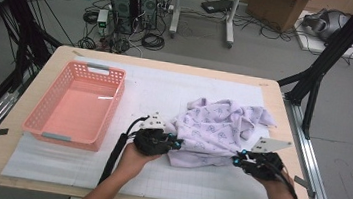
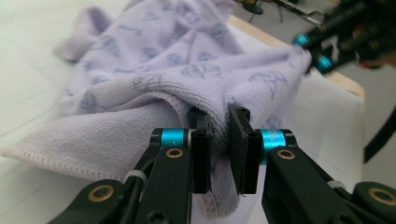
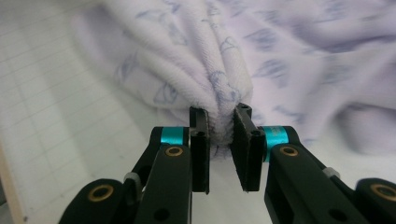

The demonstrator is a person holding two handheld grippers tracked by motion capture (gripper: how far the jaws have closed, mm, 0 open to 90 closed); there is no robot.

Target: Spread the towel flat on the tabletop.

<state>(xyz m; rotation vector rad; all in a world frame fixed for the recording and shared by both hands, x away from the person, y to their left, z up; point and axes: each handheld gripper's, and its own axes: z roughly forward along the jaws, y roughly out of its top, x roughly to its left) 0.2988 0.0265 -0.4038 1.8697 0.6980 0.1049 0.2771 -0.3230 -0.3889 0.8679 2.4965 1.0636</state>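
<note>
A lilac towel (image 1: pixel 219 127) with a faint printed pattern lies rumpled on the white gridded mat, right of the middle. My left gripper (image 1: pixel 179 143) is at the towel's near left corner, shut on a fold of the cloth (image 2: pixel 219 119). At the near right corner my right gripper (image 1: pixel 236 160) pinches a bunched fold (image 3: pixel 222 112) between its pads. The stretch of towel edge between the two grippers hangs slightly off the mat. In the left gripper view the right gripper (image 2: pixel 313 51) shows far off at the towel's other corner.
A pink plastic basket (image 1: pixel 77 104) stands on the left of the table with nothing in it. The white mat (image 1: pixel 165 93) covers most of the wooden tabletop. Beyond the table are computer towers, cables and a cardboard box on the floor.
</note>
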